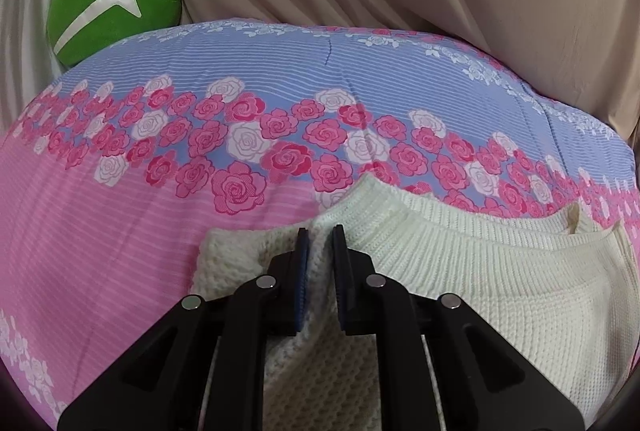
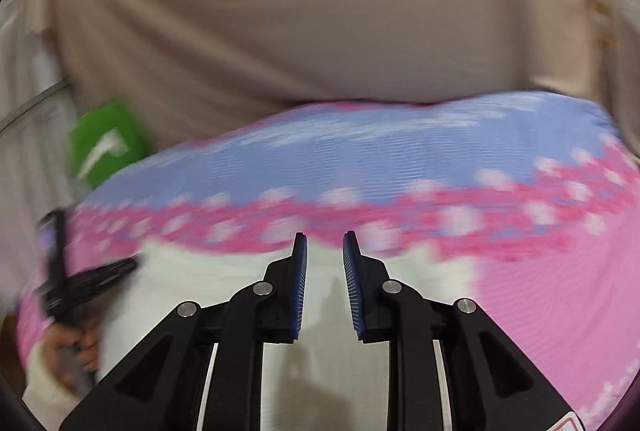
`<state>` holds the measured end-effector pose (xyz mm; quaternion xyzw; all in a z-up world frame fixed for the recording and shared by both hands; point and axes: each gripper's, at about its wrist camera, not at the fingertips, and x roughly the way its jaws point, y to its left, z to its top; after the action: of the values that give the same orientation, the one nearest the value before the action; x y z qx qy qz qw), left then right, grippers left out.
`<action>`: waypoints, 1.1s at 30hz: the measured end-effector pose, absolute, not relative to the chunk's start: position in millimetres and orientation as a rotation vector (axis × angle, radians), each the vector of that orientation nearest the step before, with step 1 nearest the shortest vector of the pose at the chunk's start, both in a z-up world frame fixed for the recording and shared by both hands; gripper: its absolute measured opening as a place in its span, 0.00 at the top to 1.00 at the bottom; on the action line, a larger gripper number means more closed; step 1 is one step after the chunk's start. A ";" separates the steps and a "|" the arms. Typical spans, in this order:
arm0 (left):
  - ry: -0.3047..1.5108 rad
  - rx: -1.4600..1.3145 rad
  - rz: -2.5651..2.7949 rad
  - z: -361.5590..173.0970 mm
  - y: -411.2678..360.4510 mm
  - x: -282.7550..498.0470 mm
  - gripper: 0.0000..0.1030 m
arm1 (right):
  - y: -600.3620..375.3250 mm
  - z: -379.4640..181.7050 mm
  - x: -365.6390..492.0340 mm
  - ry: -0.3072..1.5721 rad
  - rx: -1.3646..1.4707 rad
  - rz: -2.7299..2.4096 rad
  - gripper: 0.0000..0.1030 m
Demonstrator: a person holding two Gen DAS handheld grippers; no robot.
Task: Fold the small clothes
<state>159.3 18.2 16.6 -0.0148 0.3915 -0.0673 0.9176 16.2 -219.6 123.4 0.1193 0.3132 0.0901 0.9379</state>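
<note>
Sweater (image 1: 460,271), soft and floppy, is pinched at its shoulder by left tool (image 1: 320,235); right tool (image 2: 325,241) is parted, empty.

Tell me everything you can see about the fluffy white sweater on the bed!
The white sweater is a cream knit, bumpy like honeycomb on the body and ribbed along its edge band. It lies rumpled on the pink and blue rose bedspread, partly folded over itself. The left claw is shut on a bunched ridge of it, pinching the knit between blue pads. In the blurry right view it shows only as a white patch beneath the right claw, which holds nothing.
</note>
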 end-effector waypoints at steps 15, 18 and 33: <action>0.800 -0.029 -0.135 17.5 17.1 157.6 0.88 | -189.9 60.1 5.8 0.861 0.155 0.259 0.94; 0.801 -0.034 -0.139 17.3 17.9 157.9 0.88 | -251.8 56.5 -24.6 0.841 0.232 0.132 1.00; 0.788 -0.071 -0.138 19.6 24.4 149.8 0.89 | -331.7 58.8 22.8 0.838 0.333 -0.075 0.89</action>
<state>149.8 24.4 19.6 -0.0345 0.3833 -0.0669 0.9206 22.8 -331.7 58.8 0.1611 0.4048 -0.0361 0.8994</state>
